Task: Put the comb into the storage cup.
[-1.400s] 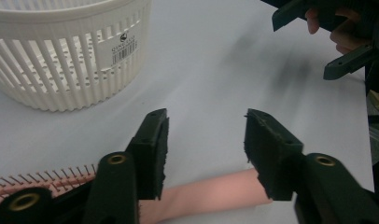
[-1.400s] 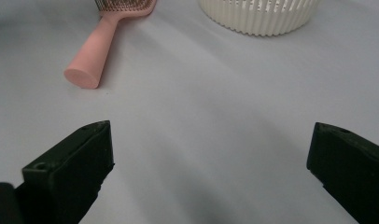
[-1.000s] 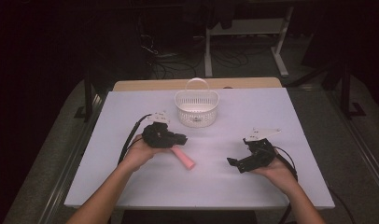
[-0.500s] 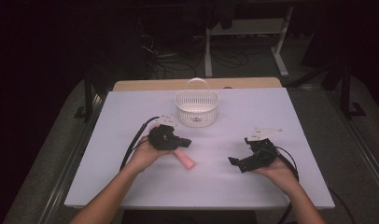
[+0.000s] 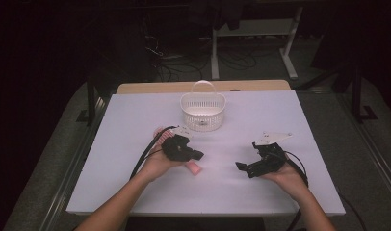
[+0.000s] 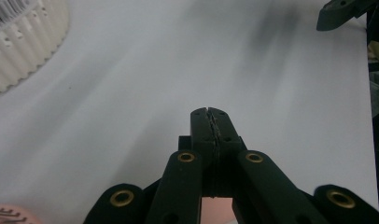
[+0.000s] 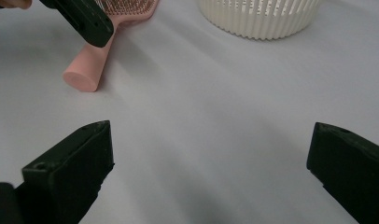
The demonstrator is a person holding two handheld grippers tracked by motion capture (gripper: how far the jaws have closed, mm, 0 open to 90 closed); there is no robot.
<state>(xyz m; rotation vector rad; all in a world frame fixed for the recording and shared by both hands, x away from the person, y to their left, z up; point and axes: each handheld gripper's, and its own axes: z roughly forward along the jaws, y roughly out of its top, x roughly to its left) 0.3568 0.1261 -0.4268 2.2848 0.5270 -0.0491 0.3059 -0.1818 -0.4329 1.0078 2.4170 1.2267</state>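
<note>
A pink hairbrush (image 5: 194, 168) lies on the white table (image 5: 261, 115), bristles up, with its handle (image 7: 89, 65) pointing toward the person. My left gripper (image 5: 198, 155) hovers just over that handle. Its jaws are pressed together with nothing between them (image 6: 210, 114), and pink shows beneath them (image 6: 216, 210). My right gripper (image 5: 240, 166) rests low at the right. It is open and points left toward the brush, with bare table between its fingers (image 7: 211, 135). The left gripper's jaw (image 7: 85, 18) crosses above the brush head (image 7: 131, 7).
A white slatted basket (image 5: 203, 111) with a hoop handle stands at the table's back middle, just beyond the brush (image 6: 19, 42) (image 7: 260, 16). The right gripper's tip (image 6: 346, 11) shows far off. Black cables trail from both grippers. Dark floor surrounds the table.
My left gripper has drifted slightly right and toward the person, covering more of the brush handle. The right gripper has stayed in place.
</note>
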